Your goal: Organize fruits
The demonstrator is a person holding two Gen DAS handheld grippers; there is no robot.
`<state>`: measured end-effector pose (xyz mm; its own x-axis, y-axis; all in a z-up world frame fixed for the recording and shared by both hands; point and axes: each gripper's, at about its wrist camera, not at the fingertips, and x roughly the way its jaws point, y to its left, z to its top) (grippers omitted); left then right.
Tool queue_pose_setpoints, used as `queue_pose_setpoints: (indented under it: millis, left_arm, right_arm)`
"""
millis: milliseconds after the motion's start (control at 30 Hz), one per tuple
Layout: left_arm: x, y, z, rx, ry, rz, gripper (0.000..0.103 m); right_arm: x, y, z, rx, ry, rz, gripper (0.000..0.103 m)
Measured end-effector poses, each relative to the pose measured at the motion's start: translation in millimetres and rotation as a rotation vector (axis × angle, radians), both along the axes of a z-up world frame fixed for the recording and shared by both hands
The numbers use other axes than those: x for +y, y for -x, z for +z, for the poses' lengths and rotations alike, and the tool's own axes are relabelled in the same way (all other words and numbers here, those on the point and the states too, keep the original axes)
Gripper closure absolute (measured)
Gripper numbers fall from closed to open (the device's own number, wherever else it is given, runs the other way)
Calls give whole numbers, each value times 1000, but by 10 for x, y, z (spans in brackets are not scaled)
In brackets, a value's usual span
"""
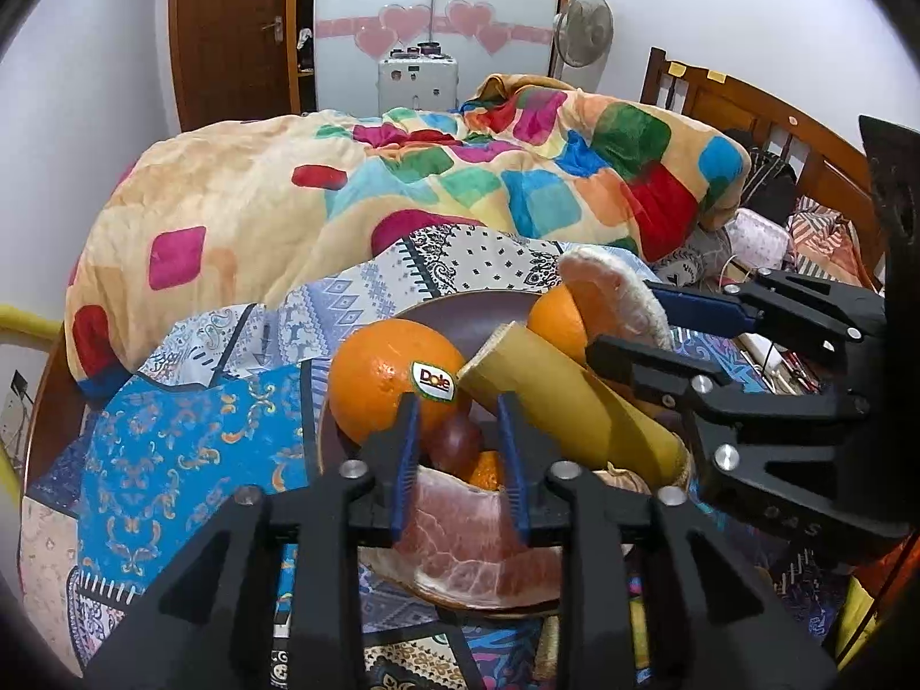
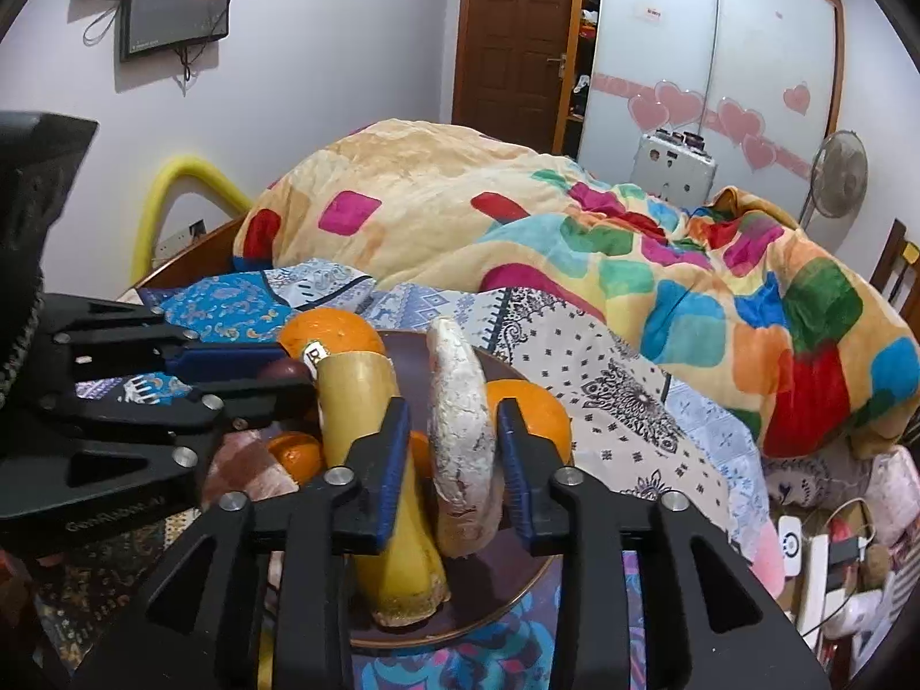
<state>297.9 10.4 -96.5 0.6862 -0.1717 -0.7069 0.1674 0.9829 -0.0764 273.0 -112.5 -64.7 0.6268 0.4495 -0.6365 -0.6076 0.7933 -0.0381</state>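
**A crowded plate, two grippers close in**

Our left gripper (image 1: 460,448) stands open around a small dark fruit (image 1: 457,440), pads clear; our right gripper (image 2: 454,454) stands open around the pomelo wedge (image 2: 460,425), apparently untouched; everything sits heaped on the brown plate (image 2: 517,581) on the bed; we risk nudging the leaning banana (image 2: 368,402) or the stickered orange (image 1: 385,385) off the pile.

Both the left gripper (image 1: 458,422) and the right gripper (image 2: 452,431) are black angular plastic frames, with blue pads (image 1: 406,463) and silver screw heads.
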Motion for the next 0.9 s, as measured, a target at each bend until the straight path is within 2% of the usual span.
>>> queue_pose_setpoints:
  millis: [67,367,567,900]
  left_arm:
    - [4,29,25,-9,2,5,66]
    - [44,267,212,-38,1,18,62]
    - [103,470,305,-45,2,48,59]
    - [65,817,253,-8,-1,90,51]
  right_arm:
    - [-12,26,13,-8,-1,-3,65]
    - [-135,164,123,-27,-22,-25,55]
    - [-252,341,213,-37,-37,-34,54]
    - [-516,710,200,-16,-67,-28,51]
